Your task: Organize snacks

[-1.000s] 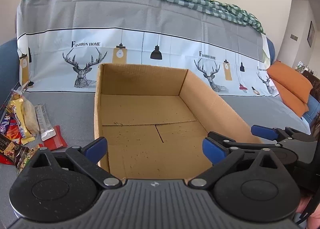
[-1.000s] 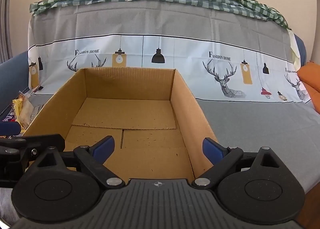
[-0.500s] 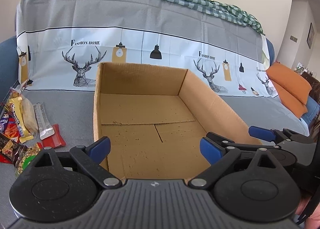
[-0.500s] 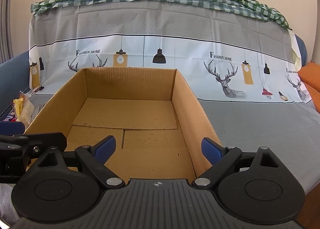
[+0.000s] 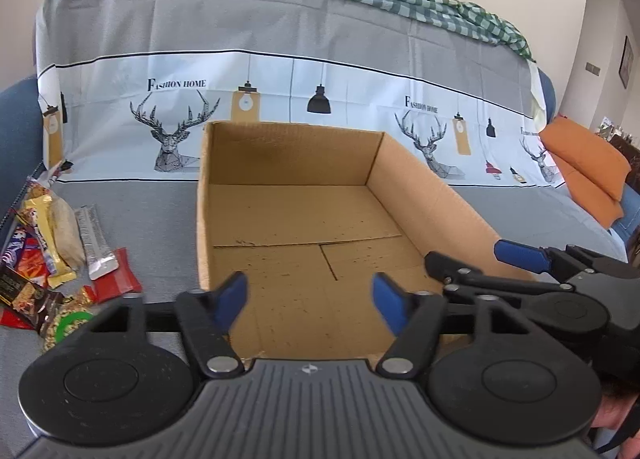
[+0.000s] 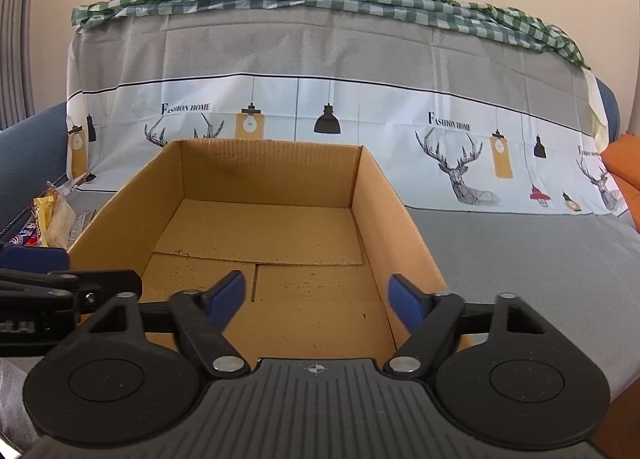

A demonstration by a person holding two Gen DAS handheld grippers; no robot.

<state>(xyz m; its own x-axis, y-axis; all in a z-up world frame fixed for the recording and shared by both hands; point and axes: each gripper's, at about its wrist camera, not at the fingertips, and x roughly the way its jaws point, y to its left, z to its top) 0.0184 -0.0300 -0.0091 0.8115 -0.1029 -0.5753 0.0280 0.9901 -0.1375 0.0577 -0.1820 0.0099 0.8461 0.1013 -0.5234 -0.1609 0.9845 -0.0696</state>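
So far the box (image 5: 296, 219) is bare; the snacks (image 5: 52, 255) lie at the sofa's left edge. Both claws, left (image 5: 308, 299) and right (image 6: 316, 297), have just been closing on nothing.

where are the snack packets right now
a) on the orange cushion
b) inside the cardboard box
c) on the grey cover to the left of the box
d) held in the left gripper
c: the snack packets lie in a pile on the grey cover left of the cardboard box, whose inside shows only bare cardboard.
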